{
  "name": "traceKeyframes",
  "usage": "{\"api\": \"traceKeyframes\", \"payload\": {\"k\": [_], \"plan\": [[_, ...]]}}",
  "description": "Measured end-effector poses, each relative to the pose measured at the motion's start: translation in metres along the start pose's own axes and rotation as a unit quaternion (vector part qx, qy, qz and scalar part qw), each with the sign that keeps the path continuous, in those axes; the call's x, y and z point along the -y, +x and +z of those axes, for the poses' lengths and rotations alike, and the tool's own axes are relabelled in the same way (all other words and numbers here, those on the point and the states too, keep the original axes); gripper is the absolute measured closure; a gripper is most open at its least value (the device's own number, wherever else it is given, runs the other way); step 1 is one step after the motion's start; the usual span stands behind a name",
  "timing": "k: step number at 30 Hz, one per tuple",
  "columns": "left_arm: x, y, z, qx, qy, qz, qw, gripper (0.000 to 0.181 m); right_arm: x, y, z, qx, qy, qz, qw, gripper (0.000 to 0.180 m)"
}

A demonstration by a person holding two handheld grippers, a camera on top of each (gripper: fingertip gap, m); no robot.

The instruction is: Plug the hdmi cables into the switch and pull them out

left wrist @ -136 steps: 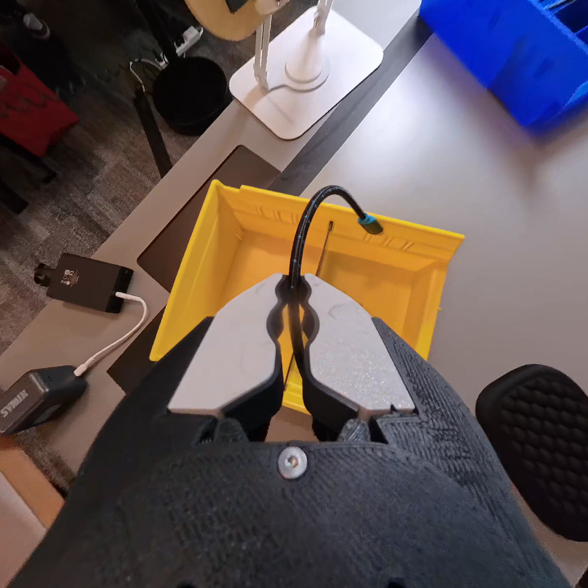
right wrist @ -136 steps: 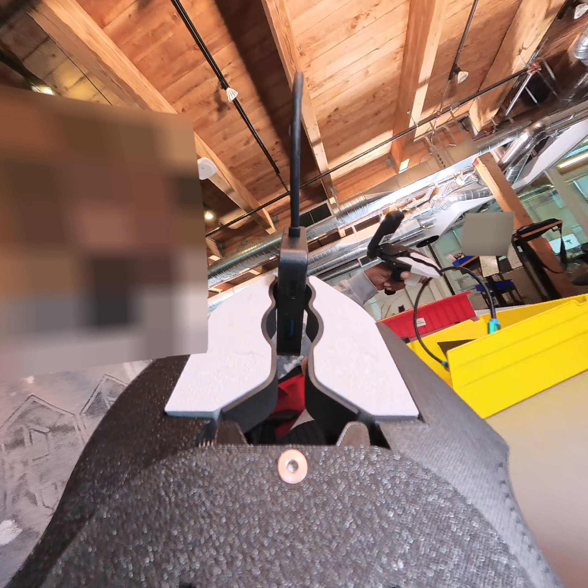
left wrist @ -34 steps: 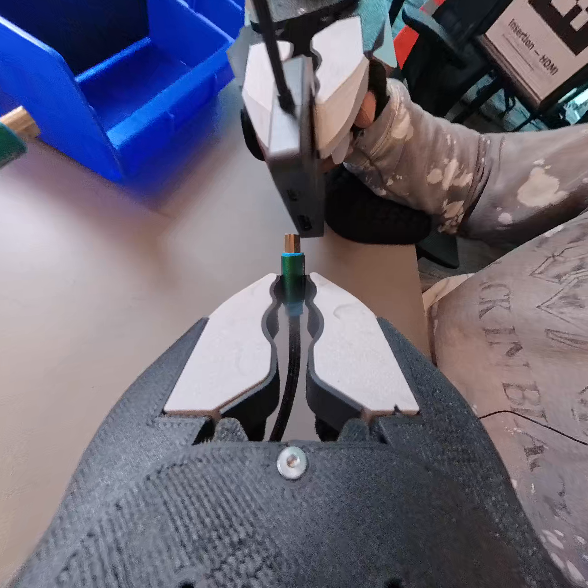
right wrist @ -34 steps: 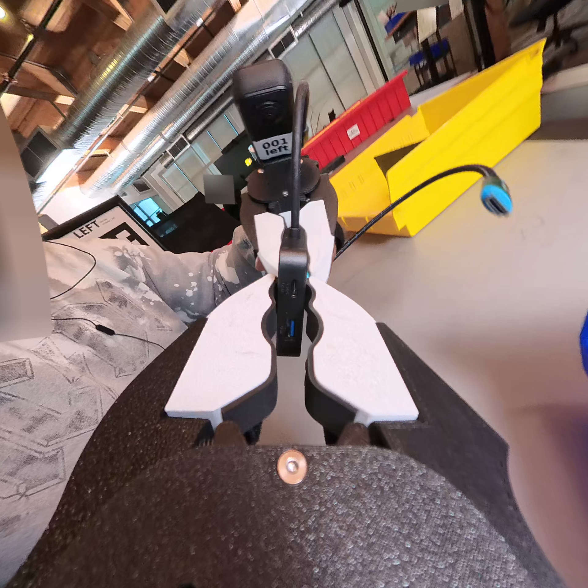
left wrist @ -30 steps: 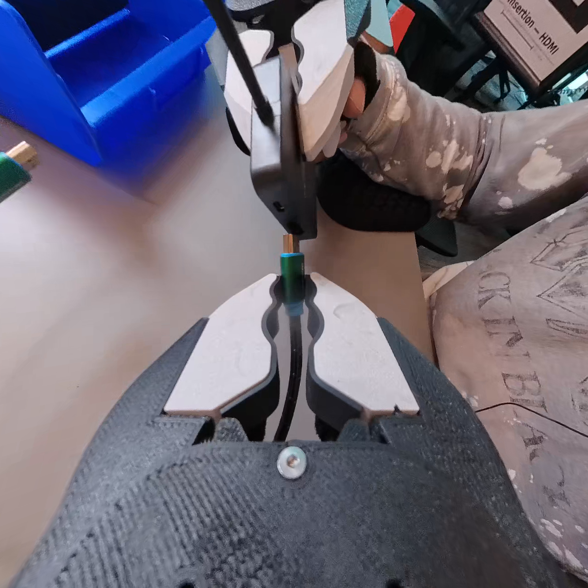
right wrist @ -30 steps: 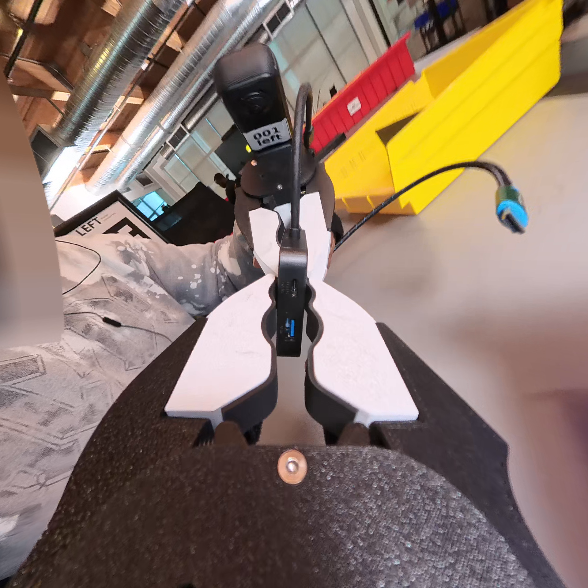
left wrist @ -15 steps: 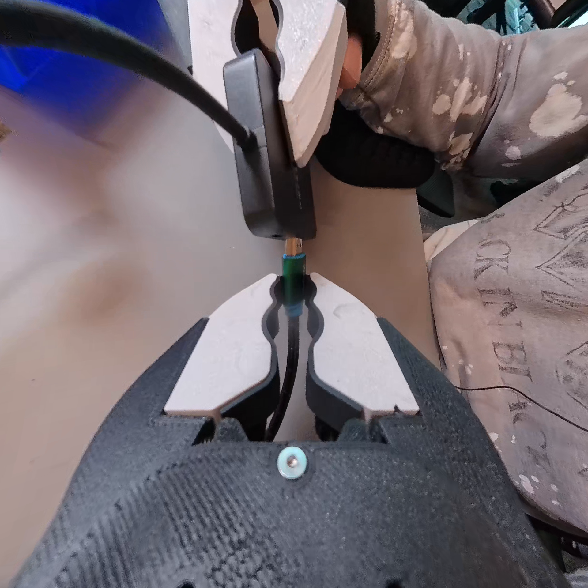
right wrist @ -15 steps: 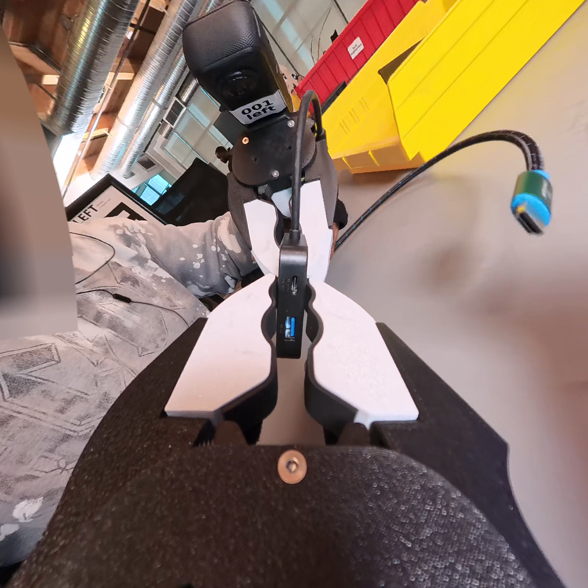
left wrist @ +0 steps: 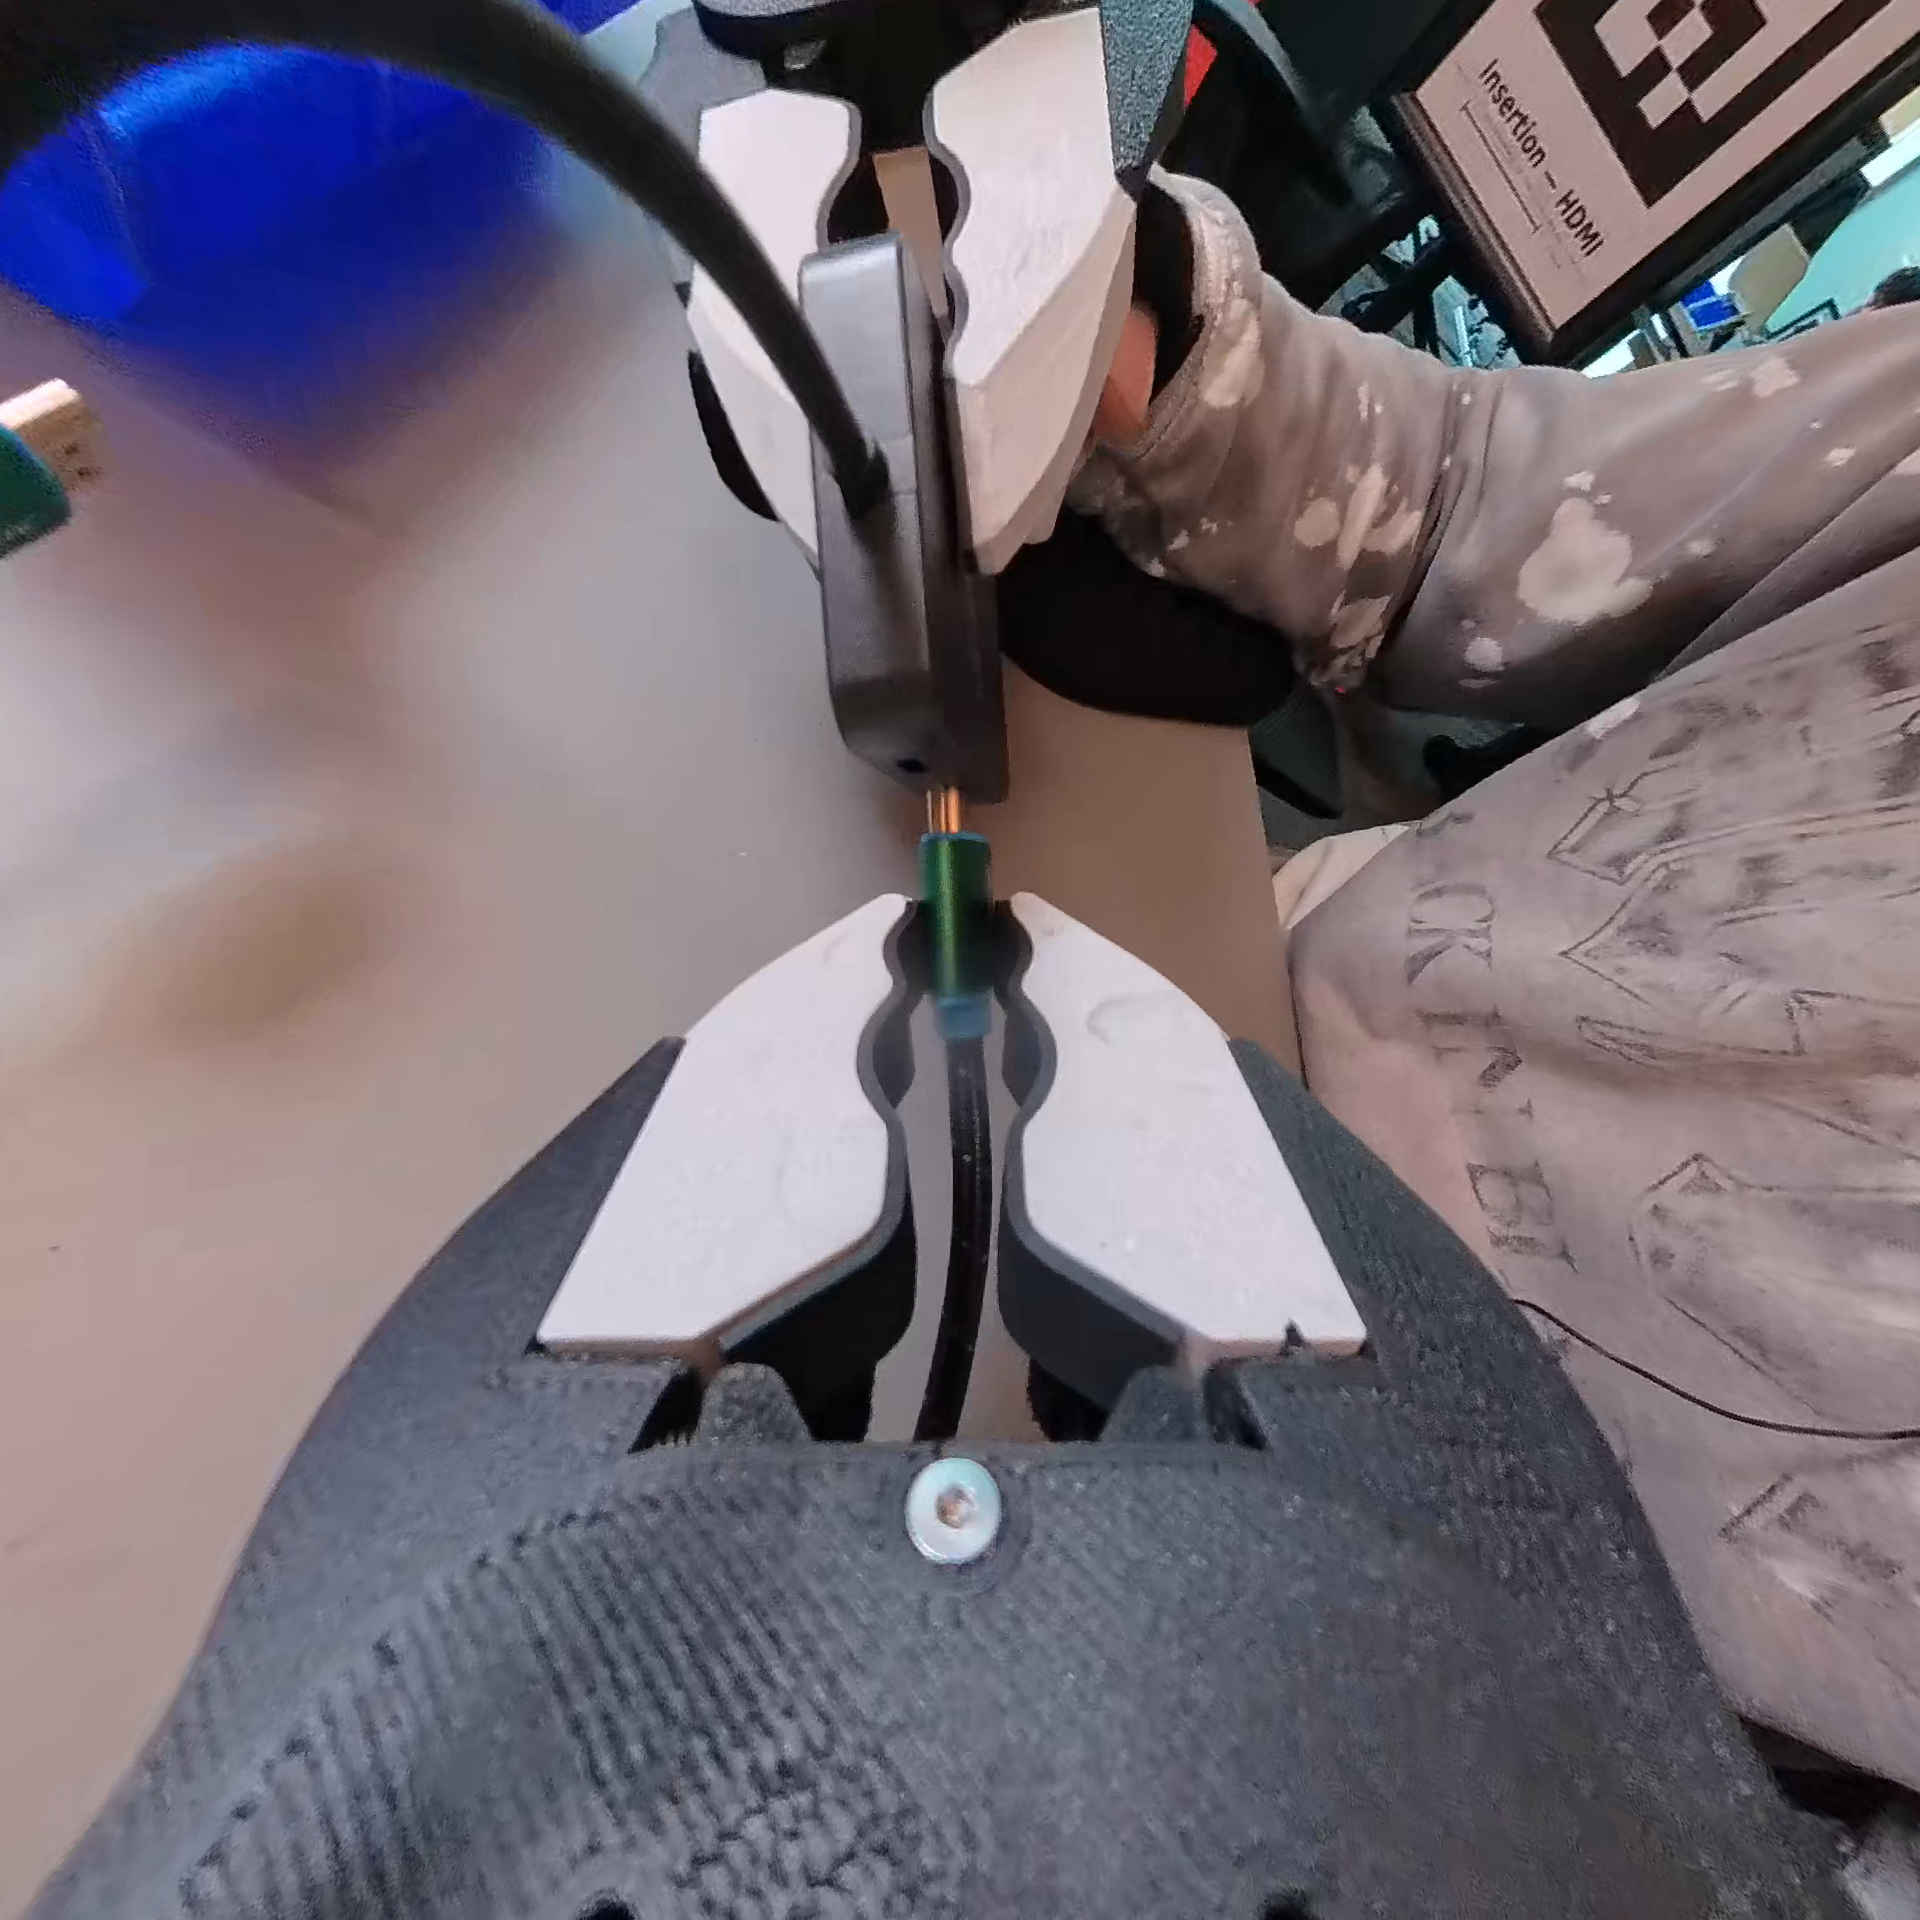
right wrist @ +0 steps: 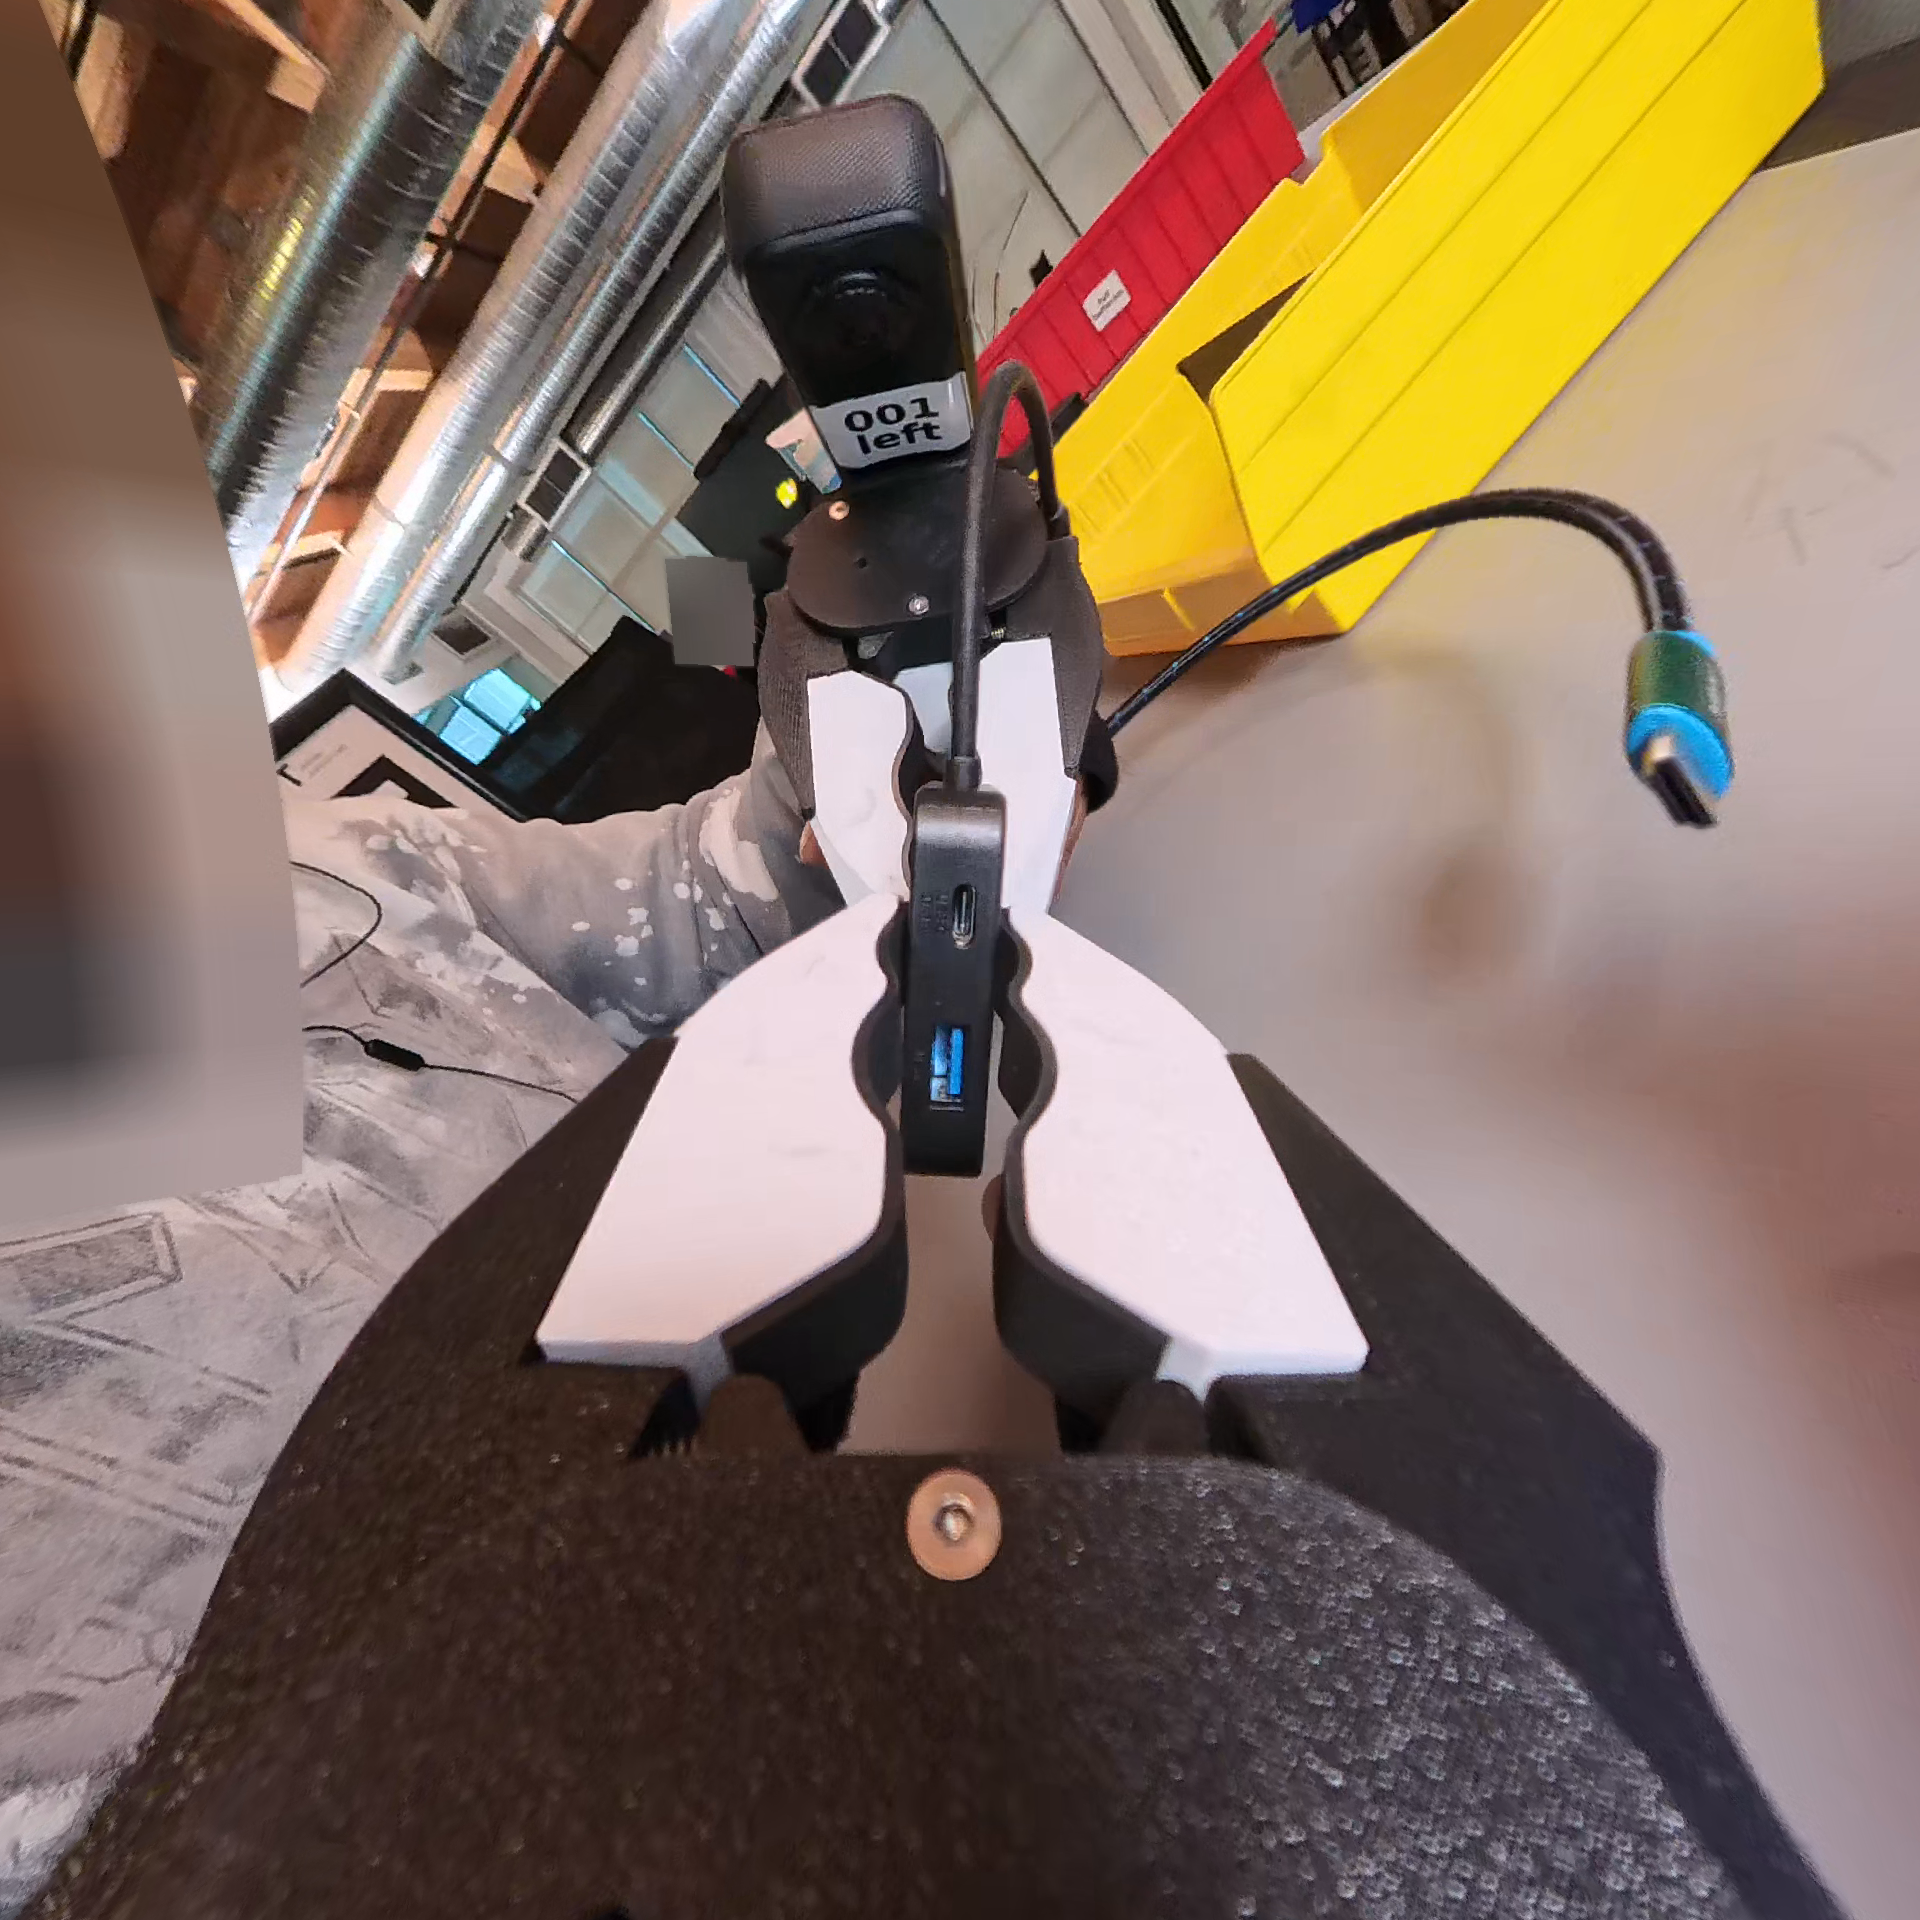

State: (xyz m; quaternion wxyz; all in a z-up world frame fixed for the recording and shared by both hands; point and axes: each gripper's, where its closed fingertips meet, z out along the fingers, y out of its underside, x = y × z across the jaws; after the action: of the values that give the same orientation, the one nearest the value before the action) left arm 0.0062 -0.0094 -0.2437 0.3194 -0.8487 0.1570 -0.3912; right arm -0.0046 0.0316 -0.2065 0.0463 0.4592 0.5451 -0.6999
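1. The left gripper, with white fingers in a black textured body, is clamped on the green metal plug of a black braided HDMI cable.
2. The plug's gold tip sits partly inside an end port of the slim black plastic switch.
3. The right gripper grips that switch edge-on above the grey table.
4. The cable's free green-and-blue plug hangs beside them, near a yellow plastic bin.
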Motion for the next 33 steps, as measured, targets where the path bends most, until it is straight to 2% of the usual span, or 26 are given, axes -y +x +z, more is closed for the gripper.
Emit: {"api": "traceKeyframes", "payload": {"k": [4,13,23,28,33], "plan": [[0.01,-0.001,-0.005,-0.02,0.044,-0.025,0.999,0.169,0.01,0.002,0.0,-0.004,0.043,0.015,0.999,0.166],[0.007,0.001,0.001,-0.036,0.035,-0.039,0.998,0.169,0.013,0.001,0.005,-0.022,0.057,0.002,0.998,0.166],[0.027,0.001,-0.012,-0.047,0.103,-0.057,0.992,0.169,0.029,0.0,0.001,-0.022,0.122,0.022,0.992,0.166],[0.023,0.003,-0.014,-0.047,0.087,-0.043,0.994,0.169,0.025,-0.004,0.004,-0.014,0.102,0.01,0.995,0.166],[0.019,0.005,-0.022,-0.027,0.065,-0.017,0.997,0.168,0.007,-0.009,0.009,-0.019,0.011,-0.047,0.999,0.164]]}}
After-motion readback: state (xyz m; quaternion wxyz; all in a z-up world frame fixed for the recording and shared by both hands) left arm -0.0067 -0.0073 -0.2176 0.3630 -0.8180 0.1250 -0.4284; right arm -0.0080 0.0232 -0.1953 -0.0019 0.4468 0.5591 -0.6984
